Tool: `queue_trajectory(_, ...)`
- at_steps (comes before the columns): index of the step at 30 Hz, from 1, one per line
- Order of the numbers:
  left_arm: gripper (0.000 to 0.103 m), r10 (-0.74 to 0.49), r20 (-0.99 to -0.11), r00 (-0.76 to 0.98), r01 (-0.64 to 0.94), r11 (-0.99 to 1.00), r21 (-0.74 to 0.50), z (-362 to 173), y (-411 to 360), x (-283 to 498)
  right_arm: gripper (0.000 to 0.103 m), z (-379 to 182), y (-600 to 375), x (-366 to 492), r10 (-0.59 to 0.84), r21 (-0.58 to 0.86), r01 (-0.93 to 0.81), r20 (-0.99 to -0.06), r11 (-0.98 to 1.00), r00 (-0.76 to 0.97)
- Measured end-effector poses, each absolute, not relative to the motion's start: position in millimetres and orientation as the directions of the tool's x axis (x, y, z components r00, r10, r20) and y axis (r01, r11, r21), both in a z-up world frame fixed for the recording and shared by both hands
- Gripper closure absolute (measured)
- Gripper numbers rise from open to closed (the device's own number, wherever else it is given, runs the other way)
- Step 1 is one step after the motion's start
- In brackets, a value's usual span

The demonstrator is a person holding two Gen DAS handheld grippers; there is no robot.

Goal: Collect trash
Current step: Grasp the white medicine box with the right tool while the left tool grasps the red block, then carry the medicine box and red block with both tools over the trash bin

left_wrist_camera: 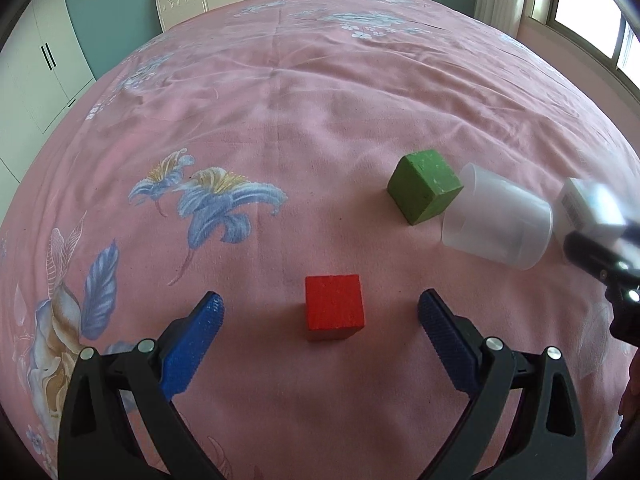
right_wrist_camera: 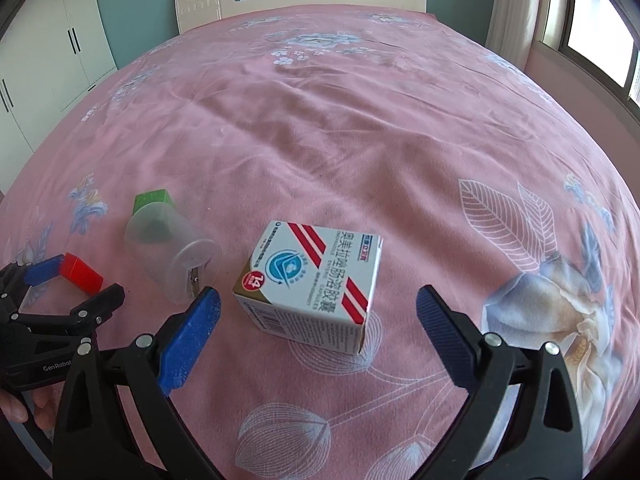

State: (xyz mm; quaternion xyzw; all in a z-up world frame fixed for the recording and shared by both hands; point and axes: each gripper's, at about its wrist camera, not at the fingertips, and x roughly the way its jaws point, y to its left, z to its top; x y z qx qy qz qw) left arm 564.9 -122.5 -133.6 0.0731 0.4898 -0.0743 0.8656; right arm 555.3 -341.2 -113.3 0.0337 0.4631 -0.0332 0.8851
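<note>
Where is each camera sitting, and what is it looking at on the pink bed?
Left wrist: rides the left claw, faces the headboard, red cube between its open fingers.
Right wrist: rides the right claw, open around the medicine box; left claw at its left edge.
Both show: plastic cup, green cube, bedspread.

On the bed (right_wrist_camera: 400,128) lie two foam cubes: one red cube (left_wrist_camera: 334,303) and one green cube (left_wrist_camera: 423,186). There is one clear plastic cup (left_wrist_camera: 498,222), tipped on its side, and one white medicine box (right_wrist_camera: 316,284) with red stripes. Two tongs are in view, the left tongs (left_wrist_camera: 320,316) and the right tongs (right_wrist_camera: 318,312), each with two blue fingers.
</note>
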Motion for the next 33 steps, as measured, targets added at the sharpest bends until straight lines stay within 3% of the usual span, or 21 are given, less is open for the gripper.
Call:
queue_trajectory(3, 0.01, -0.06, -0.85, 0.523, 0.205, 0.977, 0.057, -135, -123, 566, 0.007, -115, -343, 557, -0.031, 0.026, 0.089, -0.813, 0.996, 0.581)
queue_trajectory(5, 0.031, -0.075, -0.852, 0.519, 0.215, 0.976, 0.045, -135, -123, 566, 0.009, -116, -342, 556, -0.025, 0.023, 0.075, -0.814, 0.997, 0.58)
queue_trajectory(6, 0.034, -0.074, -0.847, 0.526, 0.208, 0.977, 0.043, -134, -122, 567, 0.018, -116, -342, 556, -0.03, 0.018, 0.076, -0.813, 0.997, 0.582)
queue_trajectory(9, 0.049, -0.095, -0.851, 0.517, 0.209, 0.978, 0.018, -132, -120, 569, 0.03, -119, -342, 557, -0.037, 0.006, 0.073, -0.817, 0.997, 0.576)
queue_trajectory(11, 0.067, -0.101, -0.851, 0.516, 0.218, 0.976, 0.016, -132, -120, 570, 0.04, -121, -343, 557, -0.026, 0.013, 0.065, -0.822, 0.998, 0.568)
queue_trajectory(14, 0.079, -0.105, -0.853, 0.511, 0.222, 0.975, 0.014, -131, -121, 570, 0.042, -120, -343, 557, -0.021, 0.016, 0.059, -0.821, 0.998, 0.57)
queue_trajectory(33, 0.081, -0.122, -0.86, 0.495, 0.277, 0.961, 0.024, -124, -116, 549, 0.048, -107, -340, 533, -0.024, -0.028, 0.002, -0.812, 1.0, 0.583)
